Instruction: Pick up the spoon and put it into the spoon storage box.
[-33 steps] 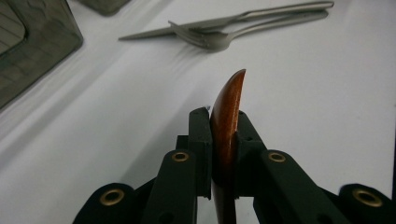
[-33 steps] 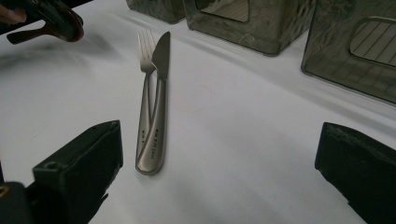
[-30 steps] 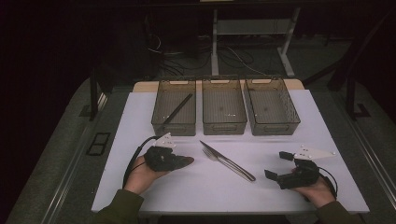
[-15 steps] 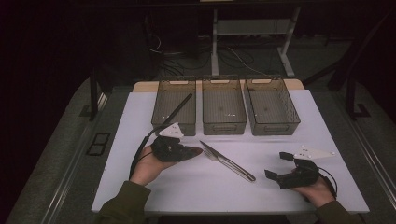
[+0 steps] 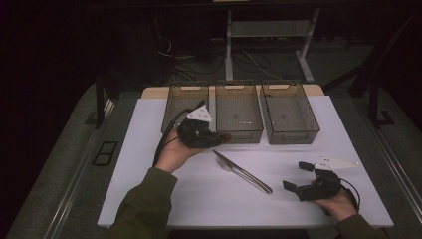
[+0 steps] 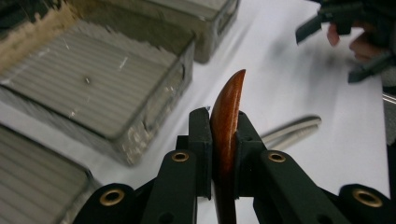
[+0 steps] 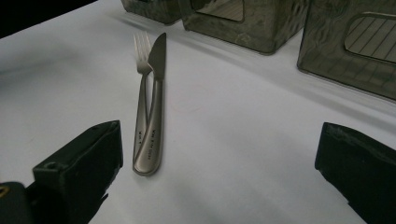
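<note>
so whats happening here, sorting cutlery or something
A person works at a white table with a gripper in each hand. The left gripper is shut on a reddish wooden utensil and is held up near the three grey bins at the far edge. A metal fork and knife lie side by side in the middle of the table. The right gripper rests open, pointing toward them.

The wooden piece (image 6: 227,122) clamped in the left tool (image 6: 223,135) runs off the bottom edge; in the high view the hand (image 5: 175,152) hides it.
</note>
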`<state>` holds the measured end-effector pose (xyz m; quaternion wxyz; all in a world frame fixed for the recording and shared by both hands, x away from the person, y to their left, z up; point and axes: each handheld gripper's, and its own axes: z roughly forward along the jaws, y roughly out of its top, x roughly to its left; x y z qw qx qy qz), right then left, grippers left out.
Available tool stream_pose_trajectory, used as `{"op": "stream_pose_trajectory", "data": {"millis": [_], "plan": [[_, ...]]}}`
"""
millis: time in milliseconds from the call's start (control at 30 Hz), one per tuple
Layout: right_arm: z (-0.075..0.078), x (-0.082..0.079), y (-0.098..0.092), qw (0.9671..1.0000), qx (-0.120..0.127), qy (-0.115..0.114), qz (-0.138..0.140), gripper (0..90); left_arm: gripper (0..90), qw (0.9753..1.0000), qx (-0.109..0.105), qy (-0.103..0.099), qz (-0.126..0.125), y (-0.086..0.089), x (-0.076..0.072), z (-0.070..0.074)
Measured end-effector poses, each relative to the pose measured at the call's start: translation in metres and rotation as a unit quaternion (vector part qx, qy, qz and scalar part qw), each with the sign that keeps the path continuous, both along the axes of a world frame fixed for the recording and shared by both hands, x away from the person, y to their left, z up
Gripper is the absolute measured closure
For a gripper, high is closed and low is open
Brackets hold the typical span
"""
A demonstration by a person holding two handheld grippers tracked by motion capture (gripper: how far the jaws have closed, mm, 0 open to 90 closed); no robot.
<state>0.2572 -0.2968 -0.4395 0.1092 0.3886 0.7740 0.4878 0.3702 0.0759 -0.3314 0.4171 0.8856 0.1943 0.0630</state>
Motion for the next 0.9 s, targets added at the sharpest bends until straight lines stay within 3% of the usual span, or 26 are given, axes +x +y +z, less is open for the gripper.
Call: {"op": "stream_pose_trajectory", "data": {"millis": [533, 700, 900], "plan": [[0.002, -0.002, -0.001, 0.9999, 0.014, -0.001, 0.0, 1.2, 80.7, 0.9995, -0.009, -0.022, 0.02, -0.044, 0.057, 0.018], [0.003, -0.002, -0.002, 0.9998, 0.018, -0.003, 0.001, 1.2, 80.7, 0.9989, -0.028, -0.032, 0.02, -0.059, 0.073, 0.021], [0.003, -0.002, -0.003, 0.9997, 0.025, -0.002, 0.0, 1.2, 80.7, 0.9989, -0.012, -0.035, 0.028, -0.076, 0.093, 0.02]]}}
